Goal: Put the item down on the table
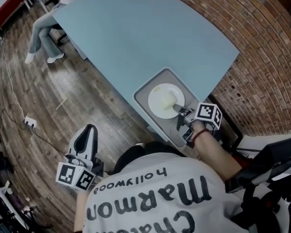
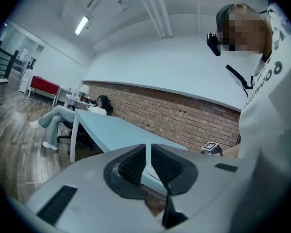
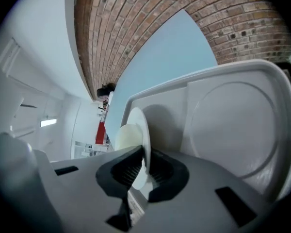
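A white plate (image 1: 162, 101) carrying a pale soft lump (image 1: 168, 100) lies over the far half of a grey tray (image 1: 172, 76), which sits at the near edge of the light blue table (image 1: 145, 33). My right gripper (image 1: 180, 110) is shut on the plate's near rim. In the right gripper view the plate's edge (image 3: 144, 130) runs between the pads, with the lump (image 3: 125, 139) beside it and the tray (image 3: 233, 120) behind. My left gripper (image 1: 89, 130) hangs low over the wooden floor, left of the table. Its jaws (image 2: 148, 161) are shut on nothing.
A person (image 1: 43, 33) sits on a chair at the table's far left corner and also shows in the left gripper view (image 2: 63, 115). A brick wall (image 1: 262, 42) runs along the table's right side. A cable and socket (image 1: 30, 123) lie on the floor.
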Demonstrator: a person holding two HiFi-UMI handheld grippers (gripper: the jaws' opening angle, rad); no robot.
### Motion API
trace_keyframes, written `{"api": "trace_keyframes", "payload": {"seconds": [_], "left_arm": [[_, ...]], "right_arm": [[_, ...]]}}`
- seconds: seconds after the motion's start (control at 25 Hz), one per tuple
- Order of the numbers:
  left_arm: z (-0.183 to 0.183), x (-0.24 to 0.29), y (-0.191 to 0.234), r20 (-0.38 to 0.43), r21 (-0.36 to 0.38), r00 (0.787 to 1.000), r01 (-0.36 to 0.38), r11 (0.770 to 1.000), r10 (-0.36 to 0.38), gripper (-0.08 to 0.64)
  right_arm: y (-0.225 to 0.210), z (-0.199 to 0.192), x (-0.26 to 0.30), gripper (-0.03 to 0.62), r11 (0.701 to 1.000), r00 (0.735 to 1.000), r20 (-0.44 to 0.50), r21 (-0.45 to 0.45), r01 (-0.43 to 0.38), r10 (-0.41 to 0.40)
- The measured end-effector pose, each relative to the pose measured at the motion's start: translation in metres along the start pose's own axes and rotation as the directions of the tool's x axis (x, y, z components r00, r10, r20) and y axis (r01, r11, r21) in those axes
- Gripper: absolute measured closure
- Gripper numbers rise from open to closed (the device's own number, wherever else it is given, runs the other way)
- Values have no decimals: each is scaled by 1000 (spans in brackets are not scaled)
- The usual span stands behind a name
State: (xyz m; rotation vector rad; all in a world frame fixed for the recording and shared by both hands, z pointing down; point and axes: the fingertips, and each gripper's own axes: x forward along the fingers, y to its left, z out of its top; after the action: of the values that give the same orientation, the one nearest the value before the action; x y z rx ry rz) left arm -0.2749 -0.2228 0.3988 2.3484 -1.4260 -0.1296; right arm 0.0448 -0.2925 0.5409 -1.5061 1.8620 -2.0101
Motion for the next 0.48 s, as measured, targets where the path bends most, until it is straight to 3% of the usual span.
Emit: {"api": "trace_keyframes", "payload": {"seconds": [0.48], "left_arm": [[8, 6, 17, 18, -11, 1000, -11, 1000, 11, 523]], "right_arm": [[12, 8, 16, 563, 999, 1000, -1, -30, 31, -31]]}}
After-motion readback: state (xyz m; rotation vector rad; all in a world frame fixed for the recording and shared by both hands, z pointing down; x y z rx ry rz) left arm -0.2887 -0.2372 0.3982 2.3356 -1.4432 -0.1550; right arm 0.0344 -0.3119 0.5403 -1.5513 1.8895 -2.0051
